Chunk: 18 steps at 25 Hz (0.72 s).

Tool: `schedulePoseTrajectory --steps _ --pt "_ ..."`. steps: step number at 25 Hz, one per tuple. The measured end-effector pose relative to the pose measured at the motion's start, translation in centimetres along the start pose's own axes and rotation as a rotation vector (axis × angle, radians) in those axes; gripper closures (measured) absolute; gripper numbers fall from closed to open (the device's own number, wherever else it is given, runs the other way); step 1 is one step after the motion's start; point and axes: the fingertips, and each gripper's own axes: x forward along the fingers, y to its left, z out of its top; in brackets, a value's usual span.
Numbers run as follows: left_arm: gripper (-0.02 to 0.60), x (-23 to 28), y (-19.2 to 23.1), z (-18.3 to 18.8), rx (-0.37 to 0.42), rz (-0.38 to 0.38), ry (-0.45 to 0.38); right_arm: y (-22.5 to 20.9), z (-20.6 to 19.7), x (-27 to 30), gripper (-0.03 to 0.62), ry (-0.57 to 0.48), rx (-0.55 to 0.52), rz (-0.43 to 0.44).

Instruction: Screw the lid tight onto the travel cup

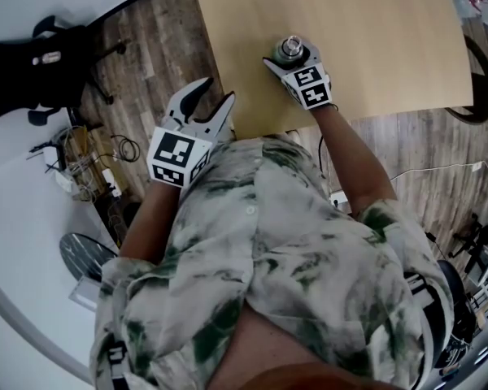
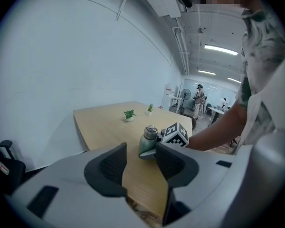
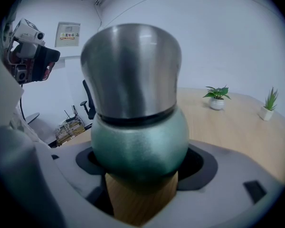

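The travel cup [image 1: 291, 48], a green body with a steel lid [image 3: 130, 70] on top, stands upright near the front edge of the wooden table [image 1: 374, 47]. My right gripper [image 1: 291, 58] is shut on its green body [image 3: 137, 137], one pad against each side. My left gripper [image 1: 217, 96] hangs off the table's front left corner, over the floor, open with nothing between its fingers. In the left gripper view the cup [image 2: 147, 141] and the right gripper's marker cube [image 2: 175, 134] show beyond the parted jaws.
Two small potted plants [image 2: 129, 115] [image 2: 150, 108] stand at the table's far side. A black office chair [image 1: 57, 55] and a tangle of cables [image 1: 85, 165] are on the floor to the left. A white curved wall lies behind them.
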Motion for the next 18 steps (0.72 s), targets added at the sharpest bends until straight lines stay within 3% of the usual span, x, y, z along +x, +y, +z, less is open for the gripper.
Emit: schedulePoseTrajectory --steps 11,18 --pt "0.399 -1.9 -1.5 0.6 -0.001 0.022 -0.012 0.7 0.7 -1.7 0.189 0.023 -0.04 0.051" --pt "0.399 -3.2 -4.6 0.8 -0.007 0.039 -0.045 1.7 1.6 -5.7 0.189 0.017 -0.057 0.075"
